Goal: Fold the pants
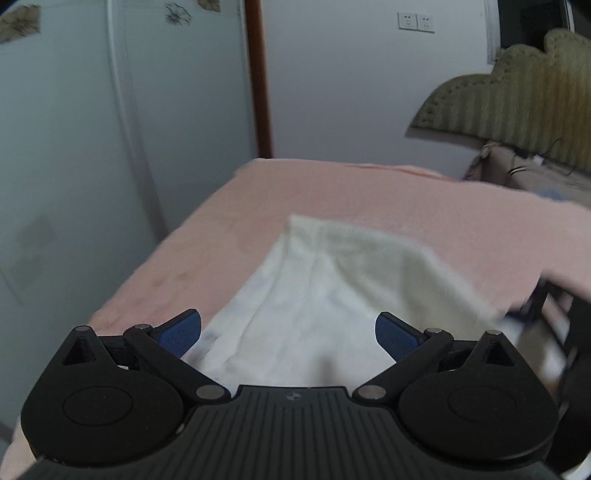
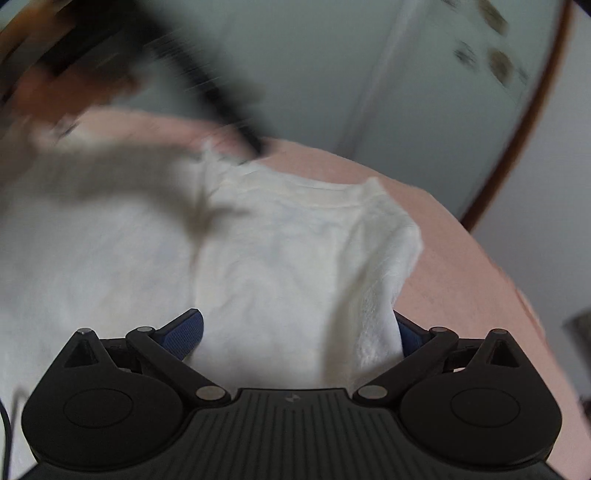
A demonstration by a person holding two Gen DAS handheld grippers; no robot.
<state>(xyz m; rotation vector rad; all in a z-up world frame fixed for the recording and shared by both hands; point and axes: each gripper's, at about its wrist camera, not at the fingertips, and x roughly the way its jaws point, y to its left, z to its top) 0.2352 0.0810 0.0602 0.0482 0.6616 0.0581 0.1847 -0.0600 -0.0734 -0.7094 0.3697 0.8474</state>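
Left wrist view is showing your left gripper point(image 1: 289, 334) with its two blue pads spread wide apart, and nothing is pinched between them. The white pants point(image 1: 332, 295) are lying on the pink bed cover point(image 1: 332, 188), right in front of that gripper and running away from it. The cloth is looking soft and a bit fuzzy, with long wrinkles going up the middle and one far corner sticking up a little. The right side of the pants is looking smeared and blurry, so you cannot tell much about that edge. Behind the bed, a pale wall with two white sockets point(image 1: 416, 21) is showing, and a brown wooden post point(image 1: 258, 77) is standing up beside a pale door. A green padded headboard point(image 1: 517, 96) is sitting far off on the right. In the right wrist view, your right gripper point(image 2: 295, 334) is also spread wide, and the pants point(image 2: 295, 251) are lying between its fingers, with a fold of white cloth covering most of the pad on the right side. The pads are not squeezing the cloth. From here the pants are looking creamy white and crumpled, with a straight stitched band near the top edge. The pink cover point(image 2: 480, 280) is showing around them on the right. Something dark and very blurry is filling the upper left, and you cannot tell what it is.
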